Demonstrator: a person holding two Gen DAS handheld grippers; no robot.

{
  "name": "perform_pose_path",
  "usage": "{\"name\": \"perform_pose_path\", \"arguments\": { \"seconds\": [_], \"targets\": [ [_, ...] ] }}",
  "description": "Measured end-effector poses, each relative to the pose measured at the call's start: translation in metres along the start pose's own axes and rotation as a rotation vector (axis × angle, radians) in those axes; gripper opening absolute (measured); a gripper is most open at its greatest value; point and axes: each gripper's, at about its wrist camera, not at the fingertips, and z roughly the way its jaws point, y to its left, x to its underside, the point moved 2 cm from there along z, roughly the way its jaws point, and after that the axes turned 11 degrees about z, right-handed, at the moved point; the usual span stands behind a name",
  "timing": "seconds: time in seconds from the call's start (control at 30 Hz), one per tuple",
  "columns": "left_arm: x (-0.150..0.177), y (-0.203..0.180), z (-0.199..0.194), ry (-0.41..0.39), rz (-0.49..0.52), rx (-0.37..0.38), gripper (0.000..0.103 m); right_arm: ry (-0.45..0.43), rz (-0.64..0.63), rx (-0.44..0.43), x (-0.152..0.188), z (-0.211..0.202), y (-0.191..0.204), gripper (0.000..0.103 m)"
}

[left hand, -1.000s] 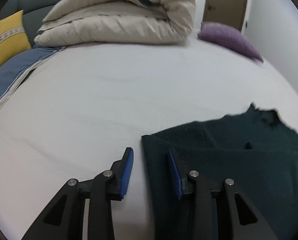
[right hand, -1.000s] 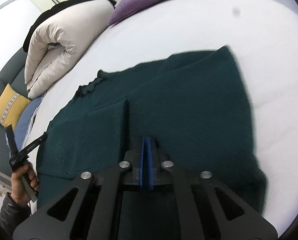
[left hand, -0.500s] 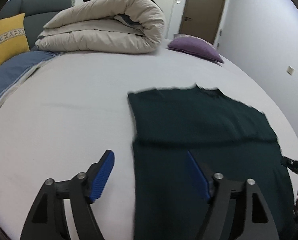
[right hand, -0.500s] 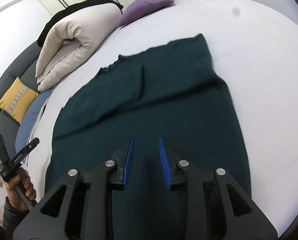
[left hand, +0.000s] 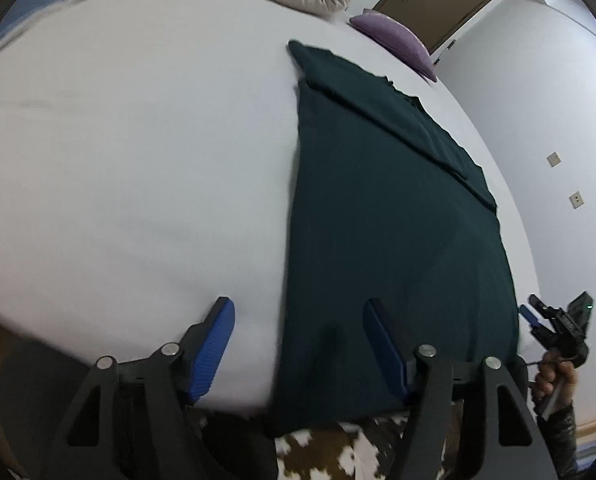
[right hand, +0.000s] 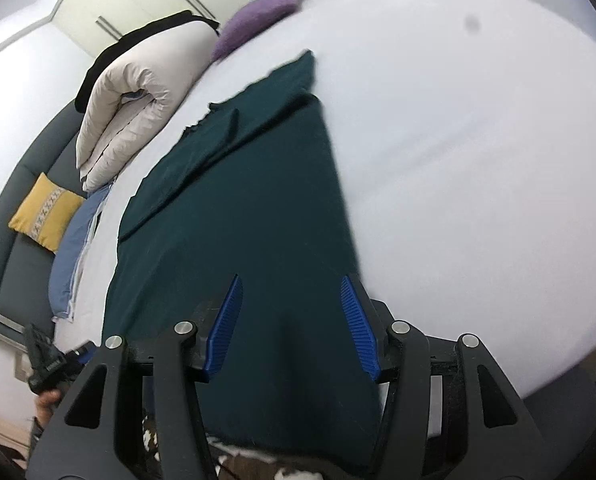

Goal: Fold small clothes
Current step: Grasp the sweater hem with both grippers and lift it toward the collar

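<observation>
Both tongs pulled back to bed's (left hand: 118, 160) near edge; left gripper (left hand: 298, 344) just narrowed, right gripper (right hand: 294, 320) just widened, both apart, empty. Dark green garment (left hand: 378, 220) lies flat; hem overhangs, blurred. Duvet (right hand: 138, 92) cropped.

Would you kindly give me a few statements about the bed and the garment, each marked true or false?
1. The green garment lies flat on the white bed. True.
2. The right gripper is clamped on the garment. False: its jaws have just been opening and stand apart above the cloth.
3. A purple pillow lies beyond the garment's far end. True.
4. The left gripper is shut. False: it is open, one finger over bare sheet, the other over the garment.
5. The beige duvet covers the garment. False: it lies rolled up, apart from it.
</observation>
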Motion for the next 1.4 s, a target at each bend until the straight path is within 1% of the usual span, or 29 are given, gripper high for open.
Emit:
{"name": "perform_pose_path", "arguments": {
  "seconds": [0.1,0.23,0.37,0.4,0.47,0.5,0.57,0.83,0.87,0.9,0.97,1.0,1.2,1.3,1.4],
  "targets": [
    [0.01,-0.008,0.001,0.025,0.028,0.017,0.067,0.027,0.018,-0.015,0.01,-0.007,-0.015,0.051],
    [0.013,-0.011,0.003,0.049,0.04,0.031,0.064,0.068,0.02,-0.02,0.021,-0.016,-0.028,0.051],
    [0.017,-0.013,0.008,0.091,0.049,0.065,0.047,0.114,-0.003,-0.002,0.029,-0.023,-0.034,0.051],
    [0.017,-0.011,0.008,0.099,0.055,0.066,0.045,0.123,-0.009,0.003,0.03,-0.024,-0.035,0.051],
    [0.021,-0.011,0.009,0.113,0.056,0.067,0.044,0.143,-0.013,0.005,0.029,-0.023,-0.034,0.051],
    [0.021,-0.011,0.01,0.1,0.067,0.059,0.044,0.154,-0.013,0.007,0.029,-0.024,-0.035,0.051],
    [0.021,-0.01,0.009,0.109,0.058,0.058,0.044,0.175,-0.017,0.019,0.029,-0.024,-0.036,0.051],
    [0.024,-0.012,0.011,0.133,0.054,0.046,0.043,0.231,-0.007,0.046,0.032,-0.028,-0.043,0.051],
    [0.025,-0.012,0.012,0.135,0.056,0.042,0.037,0.238,-0.005,0.044,0.03,-0.026,-0.042,0.051],
    [0.026,-0.012,0.013,0.143,0.057,0.035,0.027,0.247,-0.001,0.046,0.031,-0.025,-0.043,0.051],
    [0.027,-0.008,0.015,0.15,0.044,0.032,0.018,0.259,0.017,0.053,0.031,-0.024,-0.046,0.051],
    [0.027,-0.007,0.013,0.151,0.04,0.036,0.016,0.262,0.026,0.056,0.03,-0.023,-0.048,0.051],
    [0.029,-0.01,0.016,0.157,0.049,0.04,0.016,0.275,0.061,0.086,0.029,-0.026,-0.052,0.051],
    [0.028,-0.011,0.018,0.162,0.053,0.039,0.016,0.288,0.086,0.06,0.028,-0.024,-0.056,0.051],
    [0.027,-0.012,0.018,0.163,0.056,0.036,0.015,0.311,0.082,0.061,0.031,-0.016,-0.058,0.051]
  ]
}}
